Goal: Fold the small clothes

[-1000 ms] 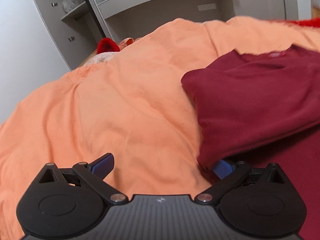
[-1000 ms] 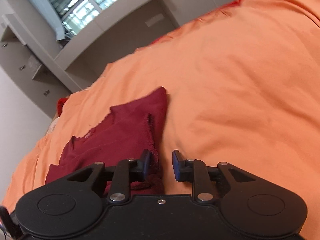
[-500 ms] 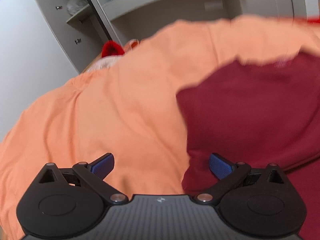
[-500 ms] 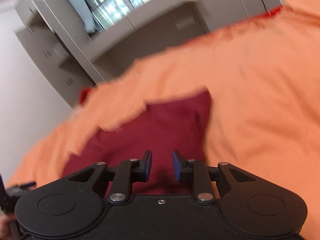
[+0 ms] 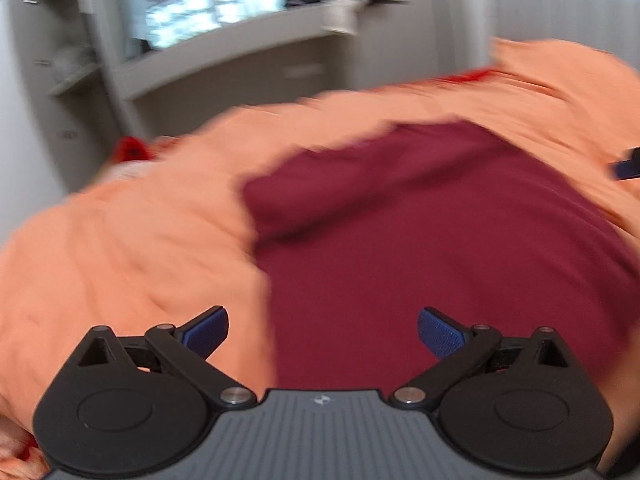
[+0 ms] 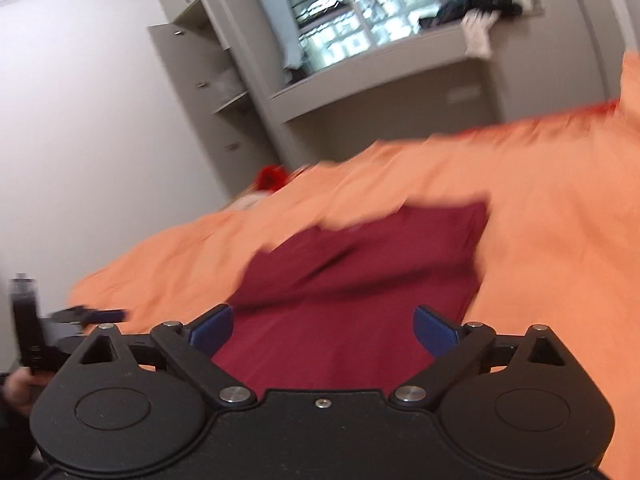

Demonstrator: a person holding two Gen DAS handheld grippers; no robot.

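A dark red garment [image 5: 440, 220] lies folded on the orange bedspread [image 5: 120, 248], with its top layer doubled over at the far end. My left gripper [image 5: 323, 332] hangs above its near left edge, open and holding nothing. In the right wrist view the same garment [image 6: 360, 272] spreads out ahead of my right gripper [image 6: 323, 328]. Its jaws are opening and stand wide, with no cloth between the pads. Both views are motion-blurred.
Grey cabinets with shelves [image 6: 224, 92] and a window ledge with clothes on it [image 6: 480, 24] stand beyond the bed. A red item [image 6: 272, 176] lies at the bed's far corner. A hand [image 6: 16, 388] holds the other gripper at the left edge.
The right jaws went from nearly shut beside the cloth's edge to wide apart. Both grippers drew back and rose, so more of the garment and the room shows.
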